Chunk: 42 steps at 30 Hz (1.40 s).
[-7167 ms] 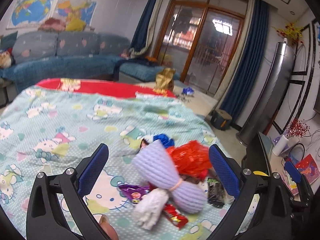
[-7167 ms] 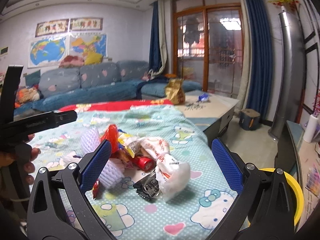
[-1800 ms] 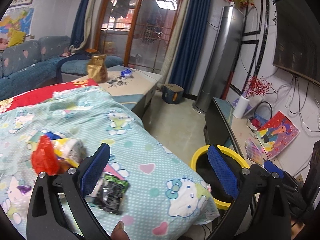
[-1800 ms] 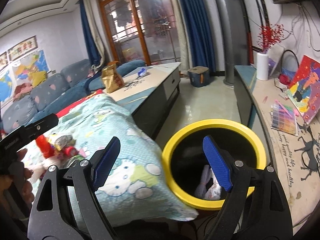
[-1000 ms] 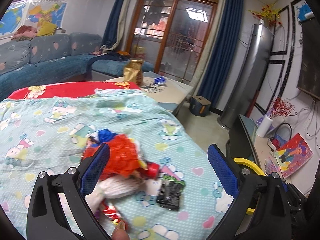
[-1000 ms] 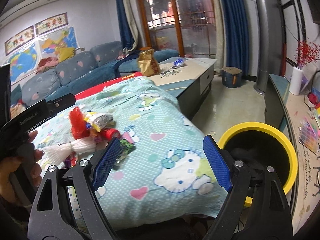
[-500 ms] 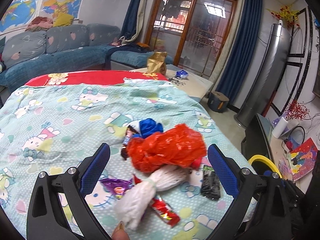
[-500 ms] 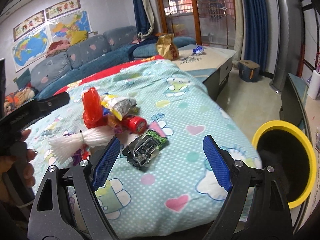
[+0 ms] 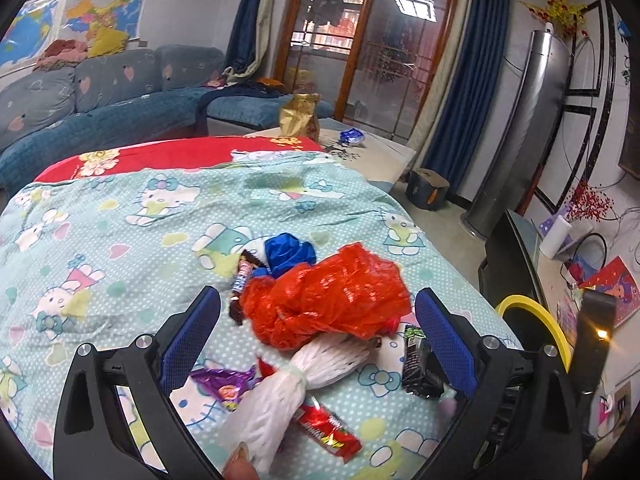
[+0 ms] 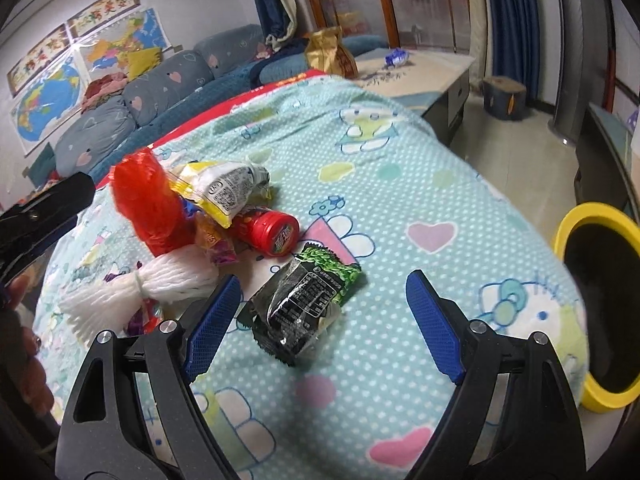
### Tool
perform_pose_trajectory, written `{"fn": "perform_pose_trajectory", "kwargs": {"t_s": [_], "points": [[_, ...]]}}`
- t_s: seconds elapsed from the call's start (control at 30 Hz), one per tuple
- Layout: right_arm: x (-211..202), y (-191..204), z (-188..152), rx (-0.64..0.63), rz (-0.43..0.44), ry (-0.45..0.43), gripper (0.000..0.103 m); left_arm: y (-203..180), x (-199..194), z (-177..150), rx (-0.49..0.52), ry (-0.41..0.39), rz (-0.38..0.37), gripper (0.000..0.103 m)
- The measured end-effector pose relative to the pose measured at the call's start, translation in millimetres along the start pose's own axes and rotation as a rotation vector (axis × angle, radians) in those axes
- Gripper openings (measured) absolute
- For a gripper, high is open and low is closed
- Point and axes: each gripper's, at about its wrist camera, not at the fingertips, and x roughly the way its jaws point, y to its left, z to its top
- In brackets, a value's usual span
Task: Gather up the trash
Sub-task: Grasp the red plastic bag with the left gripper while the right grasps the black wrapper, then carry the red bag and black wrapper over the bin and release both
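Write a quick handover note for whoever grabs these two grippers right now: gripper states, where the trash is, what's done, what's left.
Left gripper: open, empty, framing the red plastic bag and white foam net.
Right gripper: open, empty, framing the black-and-green wrapper.
Trash sits piled on the Hello Kitty sheet: red bottle, yellow-white packet, red candy wrapper, purple wrapper, blue wrapper.
Yellow bin stands on the floor, right of the bed.
Left: grab each piece and bin it.

Bed with a cartoon-cat blanket [image 10: 400, 184] carrying a cluster of trash: red plastic bag [image 9: 328, 296], white foam net [image 9: 304, 376], blue wrapper [image 9: 290, 252], red bottle [image 10: 268, 232], red candy bar [image 9: 326, 428], and, just apart, a dark green packet [image 10: 308, 296].
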Motion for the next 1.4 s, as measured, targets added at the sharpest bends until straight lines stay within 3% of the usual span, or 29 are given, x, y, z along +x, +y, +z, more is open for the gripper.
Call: {"fn": "perform_pose_trajectory", "kwargs": {"t_s": [0.23,0.4,0.57,0.67,0.77,1.0,1.1,1.4], "points": [[19,-2,-5,0.045,0.031,0.063,0.077,-8,17,5,0.012,0.02,-0.005,0.092],[17,-3,-9,0.049,0.028,0.055,0.065,-8,31,3,0.007,0.067,0.004,0.068],[13,-9,-13,0.05,0.042,0.052,0.047,-2,35,-3,-0.024,0.096,-0.008,0.034],[8,-13,-16,0.055,0.054,0.05,0.042,0,32,-6,-0.029,0.098,-0.02,0.02],[4,-16,-19,0.071,0.058,0.041,0.039,2,23,-6,-0.034,0.077,-0.03,0.013],[-6,-23,-19,0.094,0.081,0.029,0.029,10,-5,3,-0.052,-0.004,-0.052,0.009],[-10,-24,-17,0.084,0.097,0.021,0.01,10,-16,9,-0.052,-0.031,-0.062,0.009],[-27,-19,-11,0.049,0.129,-0.026,0.005,-4,-37,21,-0.037,-0.075,-0.111,0.009]]}}
